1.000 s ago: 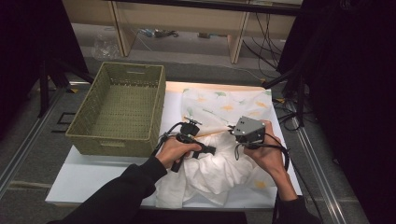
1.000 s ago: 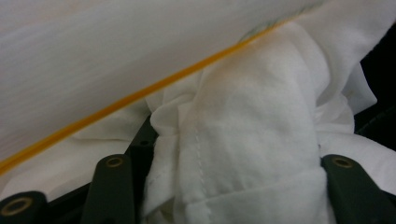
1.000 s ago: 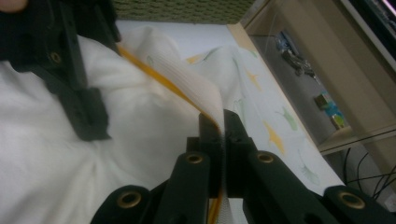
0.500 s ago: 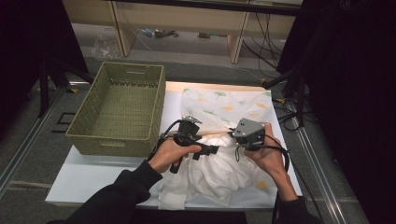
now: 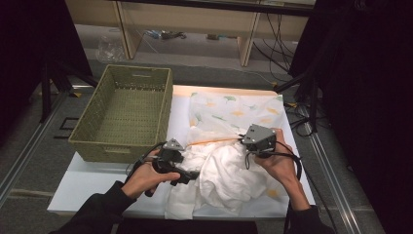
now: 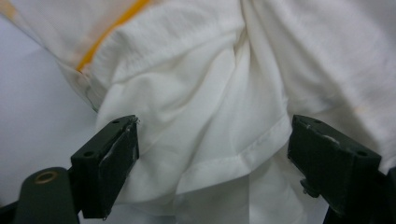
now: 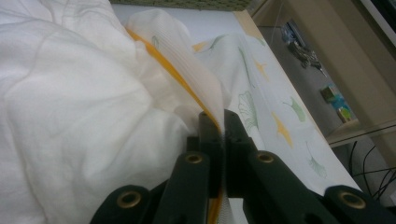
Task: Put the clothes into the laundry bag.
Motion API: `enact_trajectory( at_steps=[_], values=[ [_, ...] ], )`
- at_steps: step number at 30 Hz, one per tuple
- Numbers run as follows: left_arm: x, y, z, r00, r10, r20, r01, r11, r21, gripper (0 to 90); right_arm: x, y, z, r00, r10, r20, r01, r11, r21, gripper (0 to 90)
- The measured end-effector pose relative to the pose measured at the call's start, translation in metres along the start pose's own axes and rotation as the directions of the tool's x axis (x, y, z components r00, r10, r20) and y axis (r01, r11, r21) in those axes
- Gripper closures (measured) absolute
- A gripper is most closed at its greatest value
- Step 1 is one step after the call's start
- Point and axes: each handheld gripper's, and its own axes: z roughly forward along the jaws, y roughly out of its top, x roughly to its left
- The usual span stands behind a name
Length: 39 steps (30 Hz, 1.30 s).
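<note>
A white cloth lies crumpled on the table, its far part spread flat with a green and orange leaf print. My left gripper lies low at the cloth's left side. Its jaws have just been opening and now stand wide apart in the left gripper view, with a hemmed fold of the cloth lying loose between them. My right gripper is shut on the cloth's orange-trimmed edge, which rises out of its closed jaws.
A green woven basket stands at the table's far left, close to my left hand. Bare white tabletop lies in front of it. Beyond the table's far edge are shelves and cables on the floor.
My left gripper has moved left and toward the near edge, away from the right one, and its jaws have spread wide. The right gripper has stayed put.
</note>
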Motion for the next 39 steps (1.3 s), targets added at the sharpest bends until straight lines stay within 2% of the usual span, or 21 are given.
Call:
enact_trajectory(
  at_steps=[3, 4, 5, 7, 9, 11, 13, 15, 16, 17, 19, 20, 21, 23, 24, 25, 27, 30, 33, 35, 39],
  values=[
    [-0.002, 0.003, 0.014, 0.9984, 0.053, 0.018, -0.054, 0.9983, 0.021, 18.0, 0.000, 0.000, 0.001, 1.0000, -0.004, -0.002, 0.004, 1.000, -0.003, 89.5],
    [-0.003, 0.005, 0.018, 0.9978, 0.061, 0.028, -0.061, 0.9978, 0.026, 26.2, 0.000, 0.000, 0.001, 1.0000, -0.001, -0.004, 0.001, 1.000, 0.000, 89.5],
    [-0.005, 0.007, 0.022, 0.9976, 0.061, 0.034, -0.062, 0.9978, 0.025, 39.6, 0.000, 0.000, 0.002, 1.0000, -0.003, -0.005, 0.003, 1.000, 0.000, 89.5],
    [-0.011, 0.011, 0.026, 0.9967, 0.074, 0.035, -0.074, 0.9973, -0.007, 62.6, 0.000, 0.000, 0.002, 0.9999, -0.003, -0.013, 0.003, 1.000, -0.002, 89.5],
    [-0.020, 0.018, 0.027, 0.9942, 0.102, 0.035, -0.100, 0.9941, -0.040, 73.8, 0.000, 0.000, 0.001, 0.9999, 0.000, -0.014, 0.000, 1.000, -0.008, 89.6],
    [-0.029, 0.029, 0.025, 0.9916, 0.109, 0.069, -0.104, 0.9924, -0.066, 76.7, 0.000, 0.000, 0.000, 0.9998, -0.009, -0.019, 0.008, 1.000, -0.020, 89.6],
    [-0.035, 0.041, 0.024, 0.9911, 0.092, 0.096, -0.082, 0.9914, -0.102, 77.7, 0.000, 0.001, 0.000, 0.9996, -0.001, -0.027, 0.000, 0.999, -0.038, 89.7],
    [-0.037, 0.058, 0.028, 0.9930, 0.099, 0.065, -0.090, 0.9878, -0.127, 78.6, 0.001, 0.004, -0.002, 0.9986, -0.034, -0.039, 0.032, 0.998, -0.044, 89.8],
    [-0.037, 0.058, 0.028, 0.9930, 0.099, 0.065, -0.090, 0.9878, -0.127, 78.8, 0.001, 0.004, -0.002, 0.9986, -0.034, -0.039, 0.032, 0.998, -0.044, 89.8],
    [-0.034, 0.061, 0.034, 0.9937, 0.098, 0.054, -0.090, 0.9882, -0.124, 78.8, 0.003, 0.005, -0.004, 0.9988, -0.023, -0.043, 0.021, 0.999, -0.036, 89.8],
    [-0.025, 0.062, 0.051, 0.9963, 0.085, 0.007, -0.084, 0.9916, -0.098, 78.9, 0.003, 0.006, -0.004, 0.9981, -0.039, -0.047, 0.037, 0.998, -0.046, 89.9],
    [-0.018, 0.062, 0.058, 0.9943, 0.106, -0.015, -0.107, 0.9910, -0.081, 78.5, 0.003, 0.007, -0.004, 0.9978, -0.045, -0.049, 0.042, 0.998, -0.051, 89.8],
    [-0.013, 0.061, 0.066, 0.9971, 0.072, -0.026, -0.074, 0.9928, -0.094, 78.1, 0.004, 0.008, -0.005, 0.9976, -0.040, -0.057, 0.037, 0.998, -0.053, 89.8],
    [-0.006, 0.058, 0.077, 0.9961, 0.073, -0.049, -0.077, 0.9939, -0.080, 77.3, 0.006, 0.009, -0.007, 0.9962, -0.051, -0.071, 0.046, 0.997, -0.061, 89.9],
    [-0.005, 0.057, 0.081, 0.9934, 0.096, -0.062, -0.101, 0.9917, -0.080, 76.7, 0.008, 0.010, -0.008, 0.9967, -0.037, -0.073, 0.034, 0.998, -0.053, 89.8],
    [-0.006, 0.056, 0.083, 0.9911, 0.108, -0.078, -0.114, 0.9907, -0.075, 76.0, 0.008, 0.012, -0.007, 0.9953, -0.061, -0.075, 0.057, 0.996, -0.063, 89.9],
    [-0.007, 0.054, 0.078, 0.9925, 0.108, -0.057, -0.113, 0.9906, -0.078, 71.9, 0.010, 0.013, -0.005, 0.9949, -0.065, -0.077, 0.060, 0.996, -0.064, 89.8],
    [-0.011, 0.050, 0.059, 0.9969, 0.077, -0.015, -0.079, 0.9923, -0.096, 52.2, 0.010, 0.011, -0.004, 0.9948, -0.065, -0.079, 0.061, 0.996, -0.059, 89.8],
    [-0.013, 0.043, 0.032, 0.9936, 0.095, -0.061, -0.101, 0.9888, -0.110, 36.3, 0.009, 0.010, -0.005, 0.9954, -0.061, -0.074, 0.057, 0.997, -0.058, 89.8],
    [-0.009, 0.040, 0.017, 0.9866, 0.106, -0.125, -0.119, 0.9874, -0.105, 25.4, 0.009, 0.010, -0.005, 0.9952, -0.064, -0.074, 0.060, 0.997, -0.056, 89.8],
    [0.005, 0.033, 0.010, 0.9853, 0.072, -0.155, -0.087, 0.9917, -0.095, 21.7, 0.011, 0.012, -0.005, 0.9960, -0.048, -0.074, 0.045, 0.998, -0.047, 89.8]
  ],
)
